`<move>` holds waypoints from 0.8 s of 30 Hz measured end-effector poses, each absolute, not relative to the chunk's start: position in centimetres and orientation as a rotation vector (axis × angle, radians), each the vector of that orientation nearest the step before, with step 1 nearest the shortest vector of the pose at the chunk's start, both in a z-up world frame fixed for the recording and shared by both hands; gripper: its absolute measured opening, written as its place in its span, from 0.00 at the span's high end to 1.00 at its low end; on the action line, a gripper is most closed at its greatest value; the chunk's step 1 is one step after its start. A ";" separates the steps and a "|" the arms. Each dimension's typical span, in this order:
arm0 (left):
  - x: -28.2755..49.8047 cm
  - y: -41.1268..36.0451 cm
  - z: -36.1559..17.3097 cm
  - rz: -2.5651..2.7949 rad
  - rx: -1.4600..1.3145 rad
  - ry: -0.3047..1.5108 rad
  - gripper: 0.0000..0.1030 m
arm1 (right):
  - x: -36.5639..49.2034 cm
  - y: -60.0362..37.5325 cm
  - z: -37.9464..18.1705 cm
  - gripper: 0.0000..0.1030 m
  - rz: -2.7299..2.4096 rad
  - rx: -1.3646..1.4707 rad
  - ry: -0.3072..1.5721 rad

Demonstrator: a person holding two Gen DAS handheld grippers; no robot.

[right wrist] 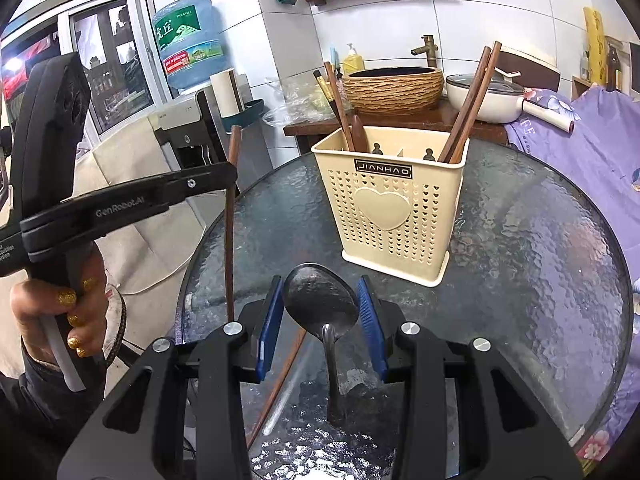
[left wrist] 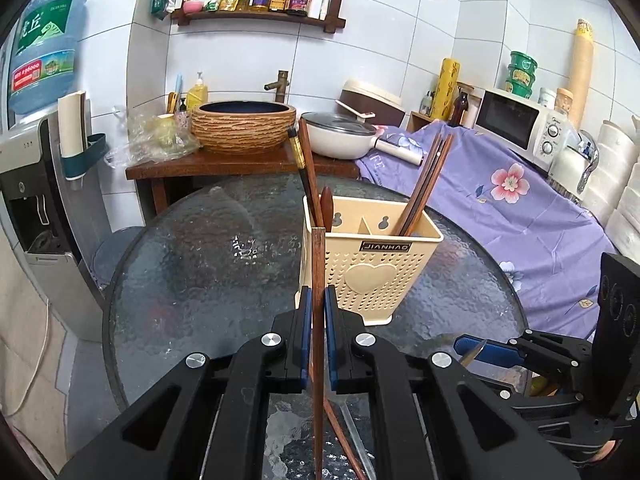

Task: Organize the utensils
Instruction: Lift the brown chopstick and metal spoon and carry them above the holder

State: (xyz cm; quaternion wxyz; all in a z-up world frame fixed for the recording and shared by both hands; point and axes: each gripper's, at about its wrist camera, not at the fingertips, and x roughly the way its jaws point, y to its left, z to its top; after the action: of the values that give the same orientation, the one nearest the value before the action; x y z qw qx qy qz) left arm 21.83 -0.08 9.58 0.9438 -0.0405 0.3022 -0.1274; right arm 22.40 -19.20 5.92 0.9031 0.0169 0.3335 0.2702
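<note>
Textured glass table (right wrist: 540, 260), perforated, seemingly plastic holder (right wrist: 390, 216).

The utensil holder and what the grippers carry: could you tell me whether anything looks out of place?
Nothing looks damaged or spilled. The utensil holder stands upright. One wooden chopstick lies loose on the glass table, while the left gripper holds a chopstick and the right gripper a metal spoon.
</note>
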 end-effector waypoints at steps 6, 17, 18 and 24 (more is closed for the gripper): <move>21.6 0.3 10.5 -0.277 -0.097 0.595 0.94 | 22.6 -19.3 6.5 0.63 0.559 0.039 0.681; 21.3 0.5 12.2 -0.300 -0.103 0.563 0.94 | 23.3 -19.5 8.0 0.63 0.564 0.062 0.653; 21.3 0.5 12.6 -0.304 -0.104 0.558 0.94 | 23.5 -19.6 8.3 0.63 0.562 0.065 0.648; 21.1 -0.2 15.2 -0.325 -0.092 0.509 0.94 | 24.8 -19.9 10.3 0.63 0.558 0.083 0.630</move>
State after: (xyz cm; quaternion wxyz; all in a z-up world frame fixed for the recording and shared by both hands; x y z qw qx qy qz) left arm 21.09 -0.19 15.17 0.9537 -0.0453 0.2506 -0.1601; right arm 24.78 -19.90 10.32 0.9119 0.0401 0.3057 0.2708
